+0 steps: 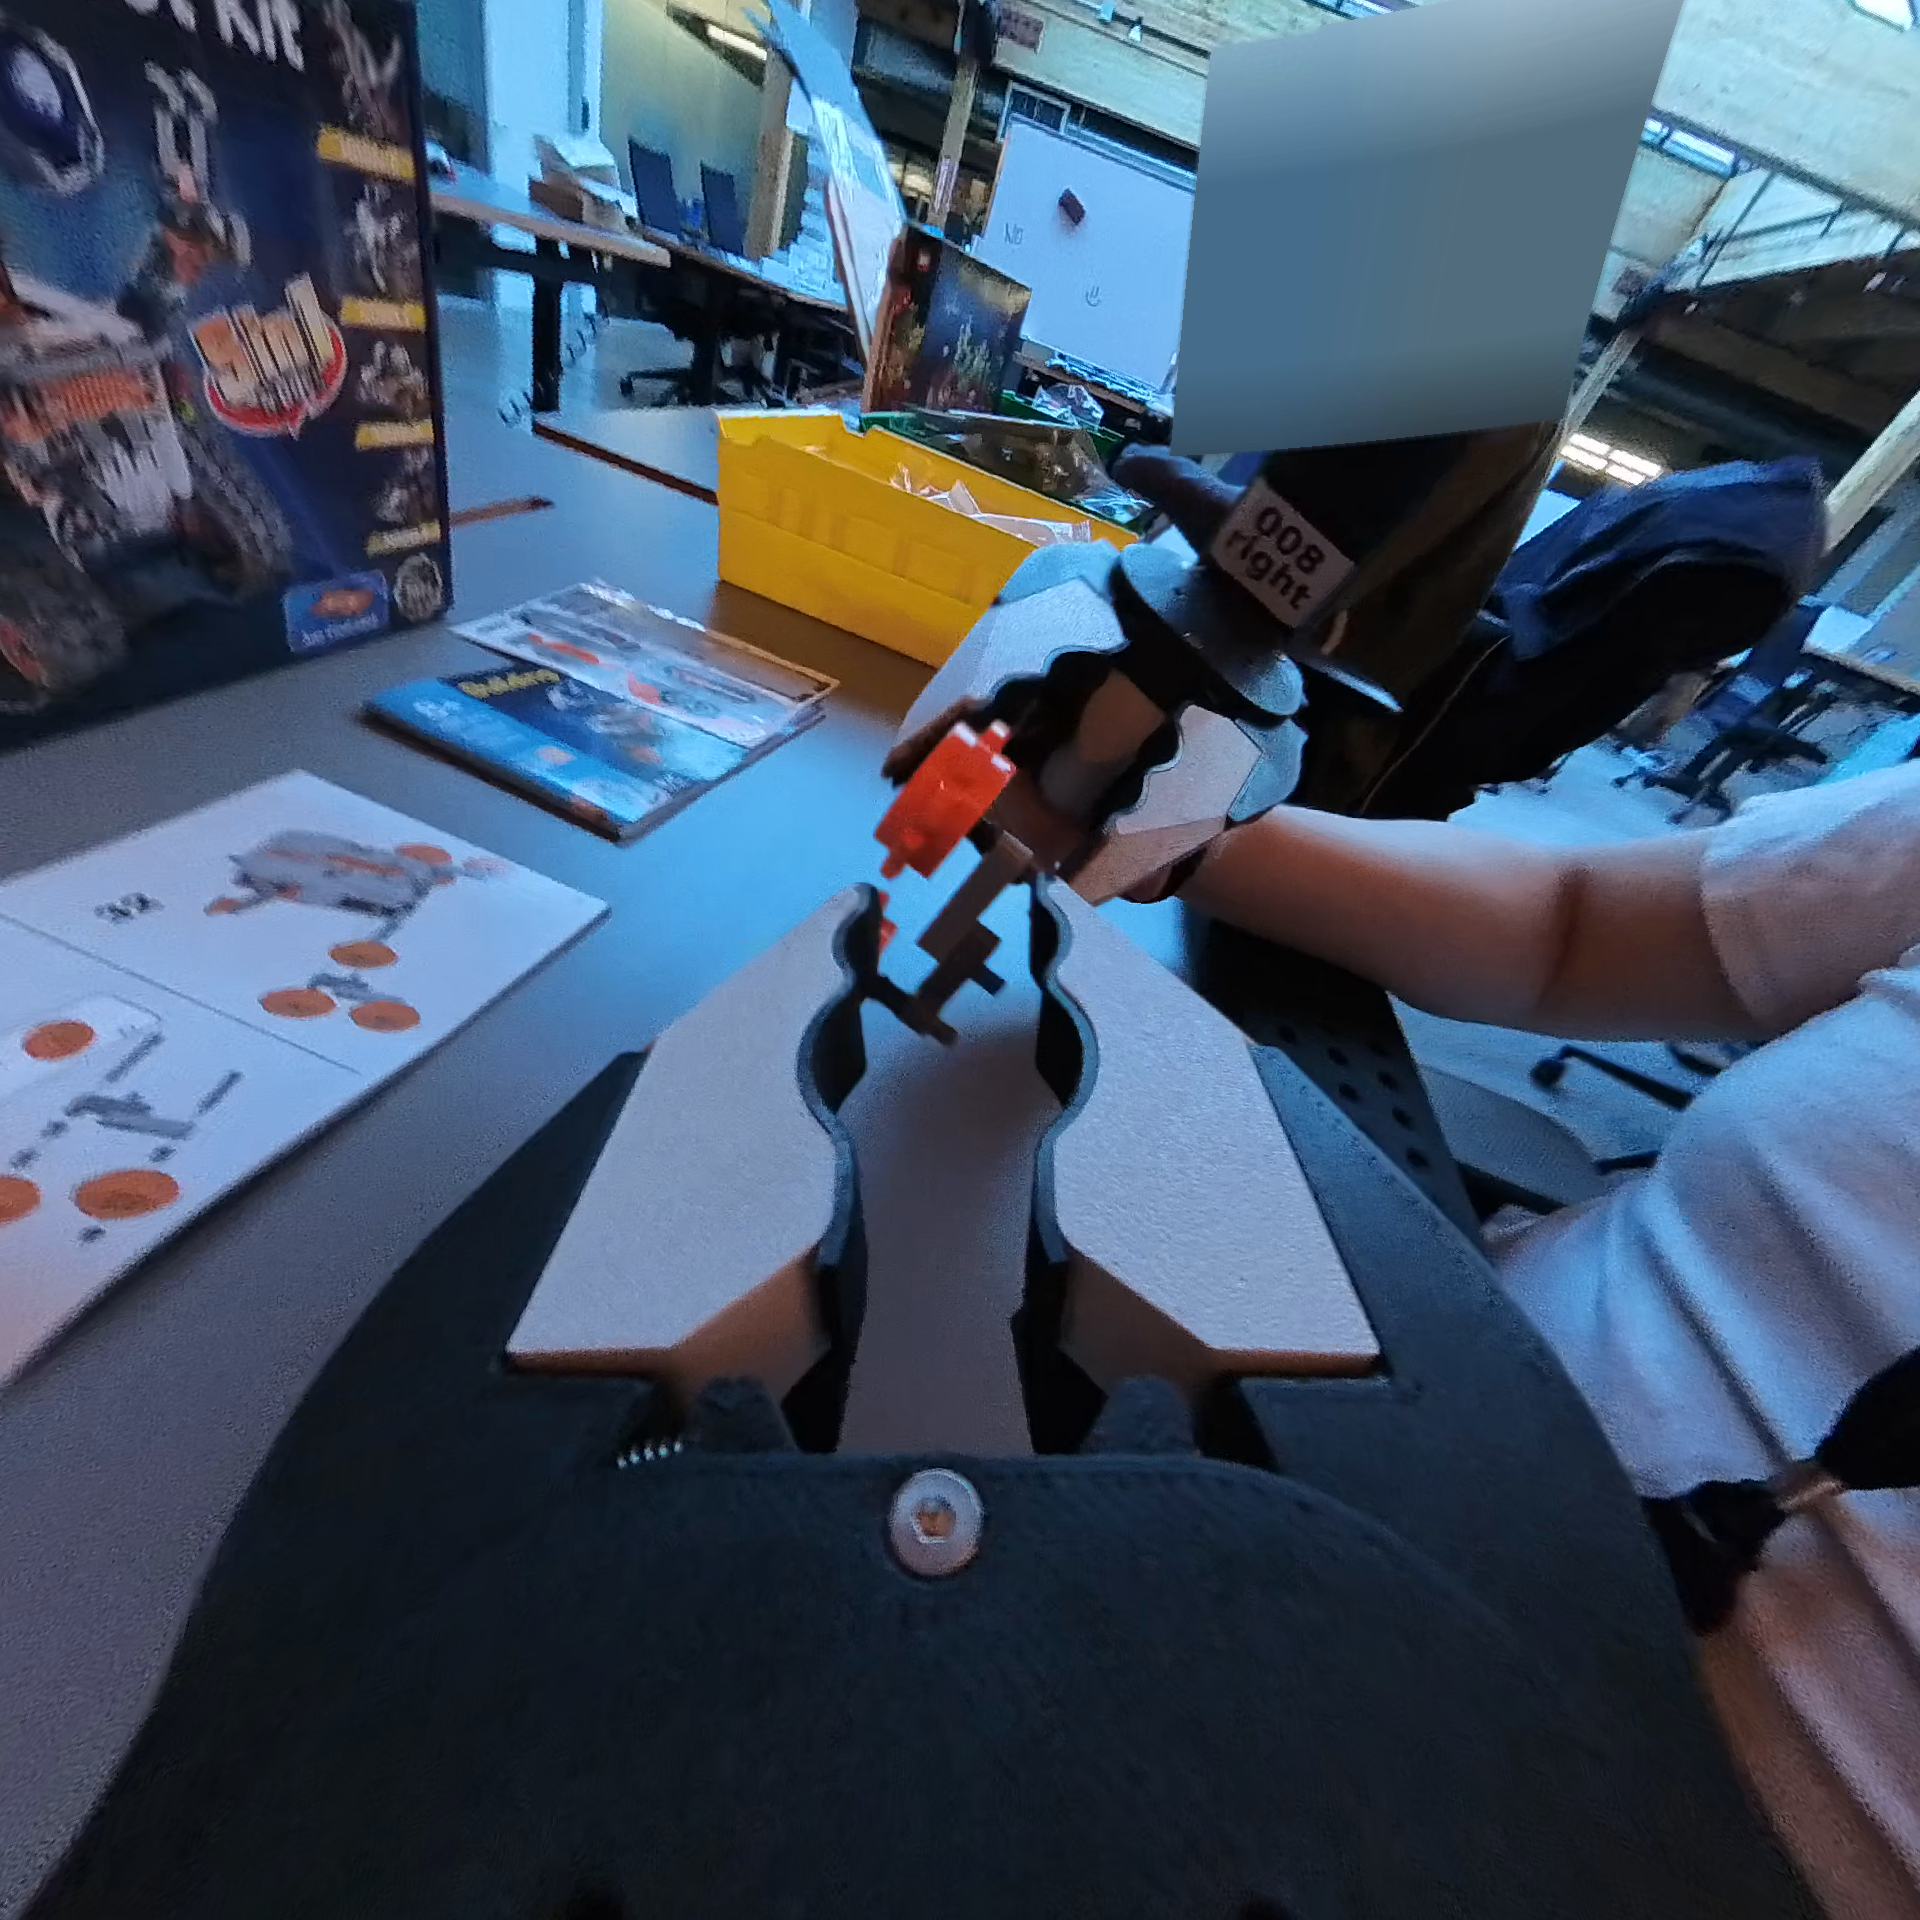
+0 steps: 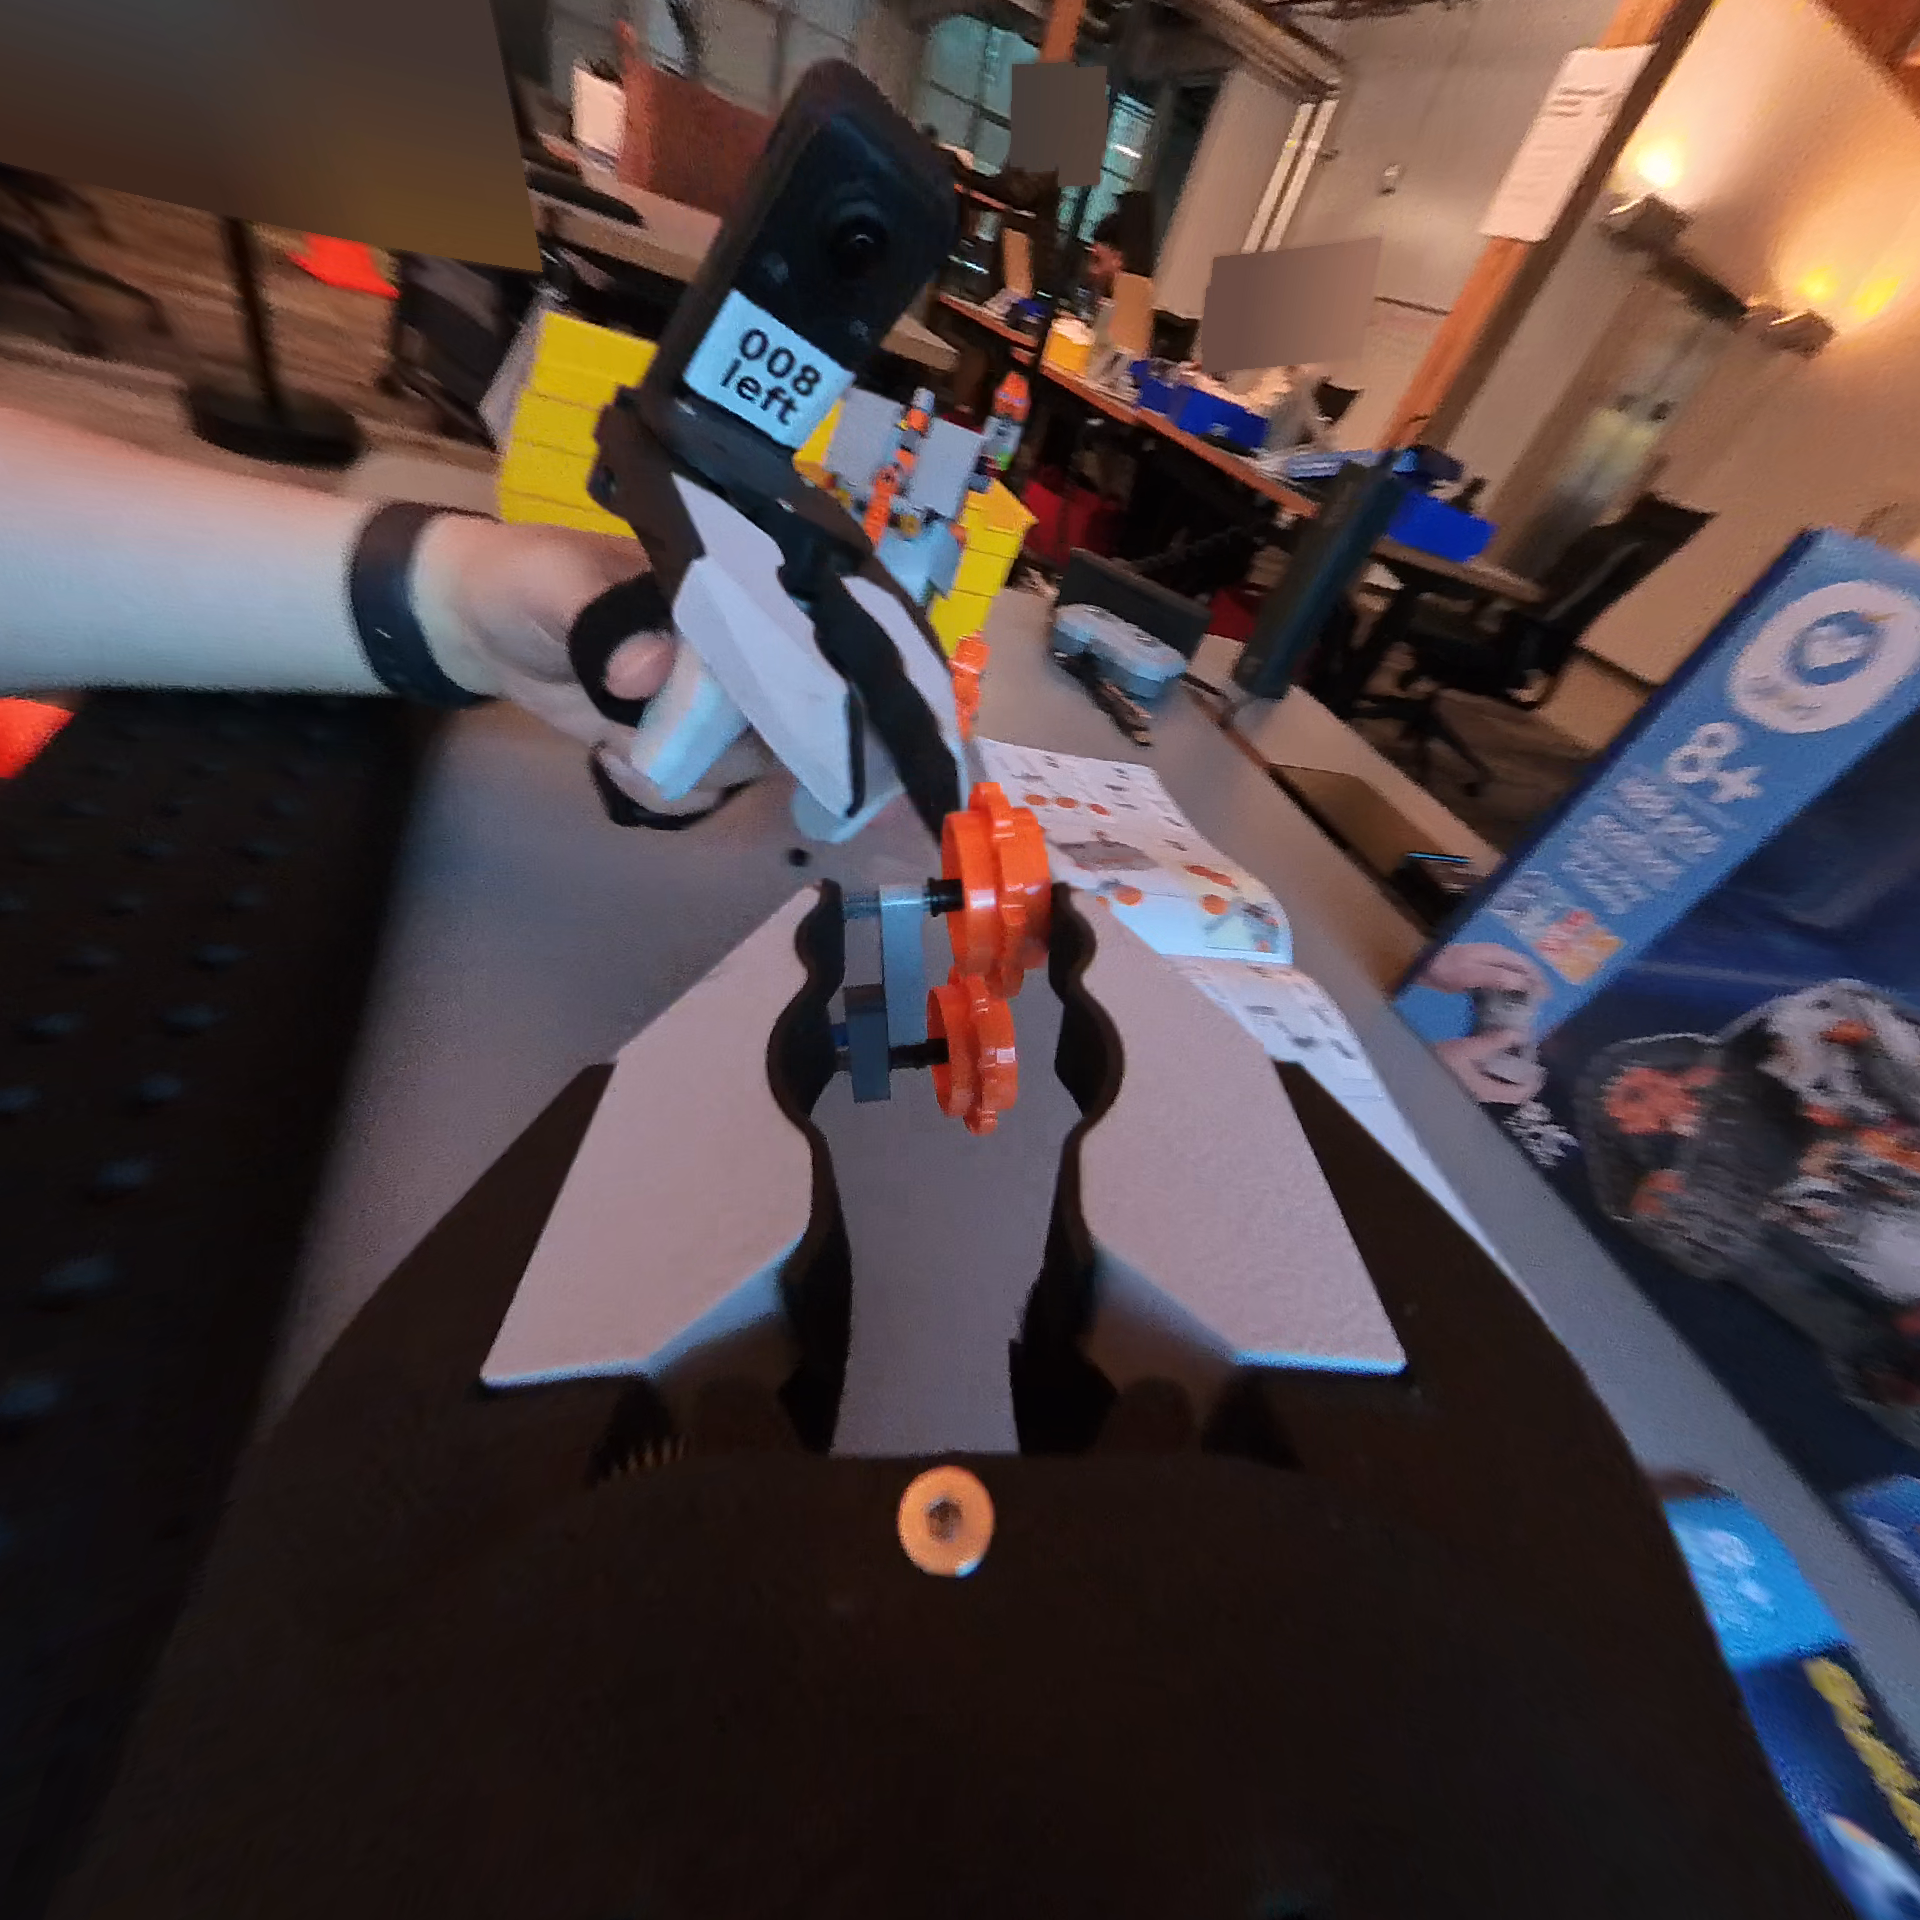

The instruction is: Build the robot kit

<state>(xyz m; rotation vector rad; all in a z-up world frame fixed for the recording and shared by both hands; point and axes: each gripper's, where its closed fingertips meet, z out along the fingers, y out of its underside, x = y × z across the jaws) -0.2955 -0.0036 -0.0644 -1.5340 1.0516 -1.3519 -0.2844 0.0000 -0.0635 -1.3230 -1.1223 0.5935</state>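
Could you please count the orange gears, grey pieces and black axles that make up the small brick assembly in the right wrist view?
Orange gears: 2
Grey pieces: 2
Black axles: 2
Total: 6

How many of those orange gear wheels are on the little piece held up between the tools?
2. The upper orange gear sits beside the left gripper; the lower orange gear is between the right gripper jaws. Others may be hidden.

Glossy orange plastic gears, matt grainy plastic hand-held gripper fingers, smooth paper booklet beside them.
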